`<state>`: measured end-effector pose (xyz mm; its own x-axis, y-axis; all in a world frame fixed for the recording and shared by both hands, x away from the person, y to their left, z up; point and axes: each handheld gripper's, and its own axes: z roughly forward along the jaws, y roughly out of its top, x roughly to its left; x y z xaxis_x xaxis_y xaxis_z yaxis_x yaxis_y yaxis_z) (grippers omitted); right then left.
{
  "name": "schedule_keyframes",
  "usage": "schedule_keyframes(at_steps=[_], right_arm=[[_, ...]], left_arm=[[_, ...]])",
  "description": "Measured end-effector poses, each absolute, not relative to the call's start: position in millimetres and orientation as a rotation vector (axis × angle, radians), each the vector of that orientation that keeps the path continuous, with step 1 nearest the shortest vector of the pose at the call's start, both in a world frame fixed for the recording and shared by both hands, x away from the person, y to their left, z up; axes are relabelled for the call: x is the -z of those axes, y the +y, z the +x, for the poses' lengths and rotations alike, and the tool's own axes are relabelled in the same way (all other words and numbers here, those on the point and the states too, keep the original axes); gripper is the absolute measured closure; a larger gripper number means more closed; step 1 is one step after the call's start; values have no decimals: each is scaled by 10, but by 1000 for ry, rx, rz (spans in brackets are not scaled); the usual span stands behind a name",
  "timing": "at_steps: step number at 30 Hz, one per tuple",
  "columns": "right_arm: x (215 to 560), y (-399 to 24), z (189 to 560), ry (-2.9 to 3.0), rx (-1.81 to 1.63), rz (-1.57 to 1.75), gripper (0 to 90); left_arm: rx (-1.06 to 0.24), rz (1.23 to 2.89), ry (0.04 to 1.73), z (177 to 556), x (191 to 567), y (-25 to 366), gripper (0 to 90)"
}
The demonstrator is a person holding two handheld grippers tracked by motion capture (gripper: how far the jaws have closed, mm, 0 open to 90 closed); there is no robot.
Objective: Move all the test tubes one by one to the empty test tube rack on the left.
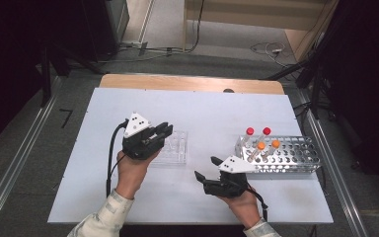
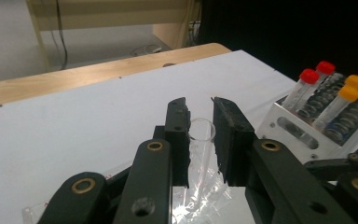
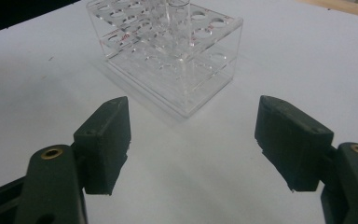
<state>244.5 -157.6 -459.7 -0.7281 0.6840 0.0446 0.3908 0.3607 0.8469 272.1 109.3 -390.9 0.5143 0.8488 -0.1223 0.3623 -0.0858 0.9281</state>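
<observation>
The left hand-held gripper clamps a clear uncapped glass tube over the clear acrylic rack at mid-desk, seemingly not yet fully seated, while the right hand-held gripper hangs released nearby.

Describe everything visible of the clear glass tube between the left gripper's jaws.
The glass tube is a clear, uncapped test tube that looks empty, with its round open rim at the top. It stands nearly upright, leaning slightly, and its lower part goes down into the clear acrylic rack near the middle of the white table. The left gripper is shut on it, the two black pads pressing its upper part from either side, just below the rim.
</observation>
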Motion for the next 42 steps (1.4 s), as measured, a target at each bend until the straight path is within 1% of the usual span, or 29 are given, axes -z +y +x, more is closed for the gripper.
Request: schedule_keyframes(at_steps=[4,20,25,34,37,41,42], right_arm=[[4596,-1580,2444,2309,-1306,948,250],[4598,-1585,2443,2307,-1294,949,255],[4597,-1585,2441,2308,-1294,947,255],[4584,-1600,2437,2300,-1303,948,259],[4563,-1633,2435,2288,-1311,955,259],[4539,-1705,2441,2267,-1318,976,259],[4532,-1728,2444,2261,-1319,975,259]], left_arm=[[-601,1706,1023,2721,3949,1033,768],[-580,1797,1033,2750,4228,915,765],[-532,1787,1042,2758,4249,922,748],[-495,1745,1041,2733,4200,966,712],[-462,1718,1048,2727,4181,988,673],[-452,1699,1066,2714,4157,1008,534],[-447,1696,1066,2711,4155,1006,485]])
